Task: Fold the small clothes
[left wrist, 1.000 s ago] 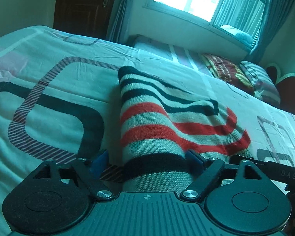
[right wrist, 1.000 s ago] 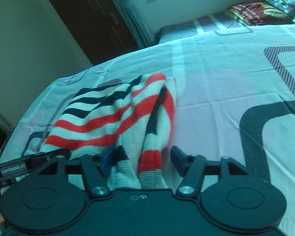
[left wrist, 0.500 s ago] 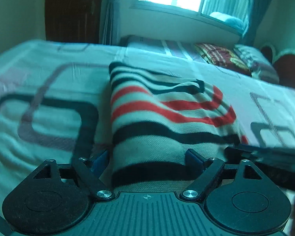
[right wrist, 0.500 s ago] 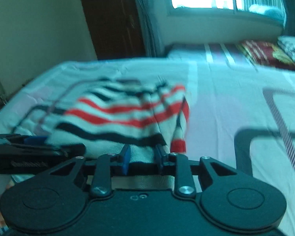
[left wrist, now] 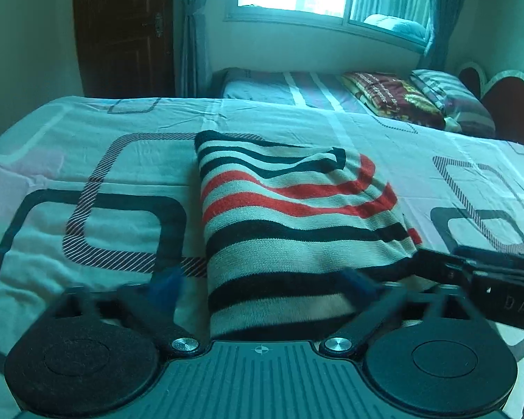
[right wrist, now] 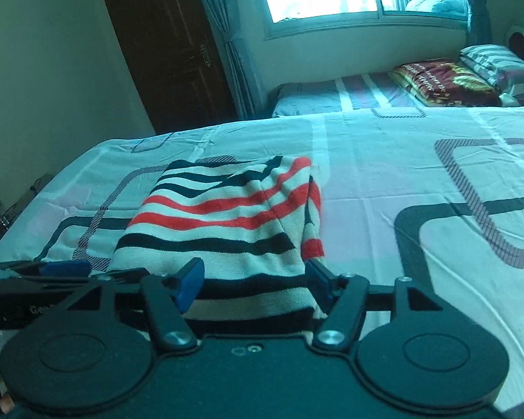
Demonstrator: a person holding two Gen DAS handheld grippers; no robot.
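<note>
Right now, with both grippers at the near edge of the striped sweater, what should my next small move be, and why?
Probably lift both clear. The sweater already lies folded on the bed, and the jaws of the left gripper and right gripper are opening with its near edge between them, pads not pressing. Then smooth the bunched right side.

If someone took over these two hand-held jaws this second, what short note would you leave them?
Left gripper: jaws opening wide, sweater's near edge between them, pads off the cloth.
Right gripper: jaws opening, near edge between them too, not clamped.
Sweater: striped, lying on the bed as a folded bundle. Its right side is doubled over unevenly.
Done: it looks folded at least once.
Left: probably tidy the right edge or fold once more, then set it aside. No other clothes in view.
</note>
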